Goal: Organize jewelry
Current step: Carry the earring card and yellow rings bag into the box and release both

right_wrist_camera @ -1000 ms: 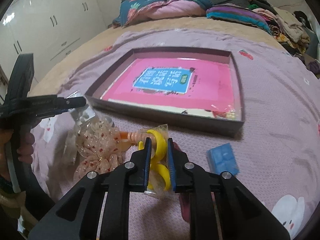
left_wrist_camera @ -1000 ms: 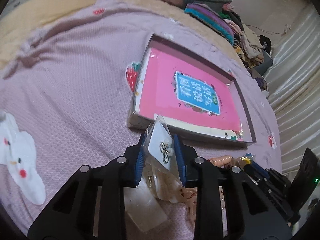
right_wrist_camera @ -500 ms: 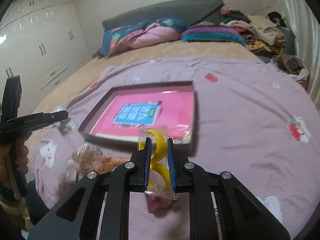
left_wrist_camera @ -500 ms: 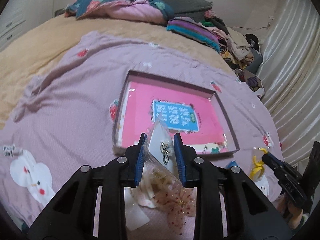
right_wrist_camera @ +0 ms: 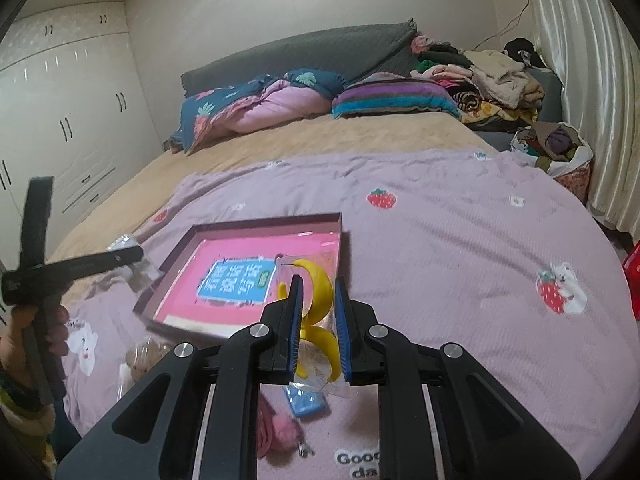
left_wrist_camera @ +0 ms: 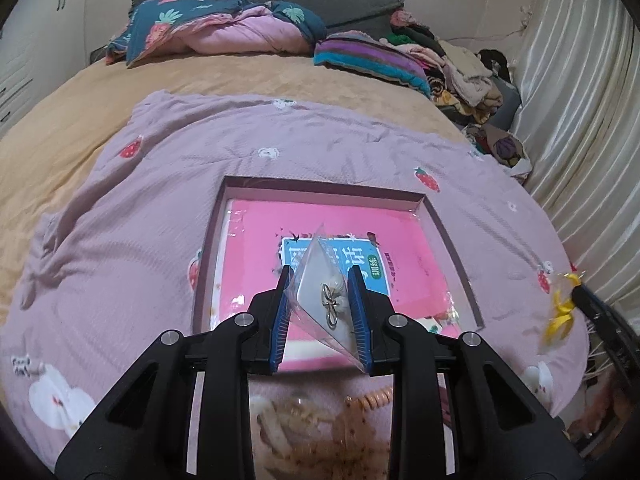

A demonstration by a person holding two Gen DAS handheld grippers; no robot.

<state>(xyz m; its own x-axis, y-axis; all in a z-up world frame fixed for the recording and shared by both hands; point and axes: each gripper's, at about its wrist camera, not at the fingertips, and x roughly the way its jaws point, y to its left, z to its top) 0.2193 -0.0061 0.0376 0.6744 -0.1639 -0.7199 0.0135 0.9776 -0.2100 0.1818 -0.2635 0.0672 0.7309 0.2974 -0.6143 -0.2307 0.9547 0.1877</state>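
Shallow cardboard tray (left_wrist_camera: 448, 236) on lilac strawberry-print blanket (left_wrist_camera: 120, 240); pink booklet (left_wrist_camera: 256, 248) inside tray; folded quilts (left_wrist_camera: 224, 28) behind; white curtain (left_wrist_camera: 580, 120) at right.

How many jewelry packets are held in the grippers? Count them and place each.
2. A clear packet with a metal bow piece is clamped in the left gripper; a clear packet with yellow banana pieces is clamped in the right gripper. Other loose packets lie on the blanket.

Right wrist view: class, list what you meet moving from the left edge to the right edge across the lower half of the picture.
Hand gripping a handle → left gripper → pink book in the tray → bagged yellow banana earrings → strawberry-and-bear print.
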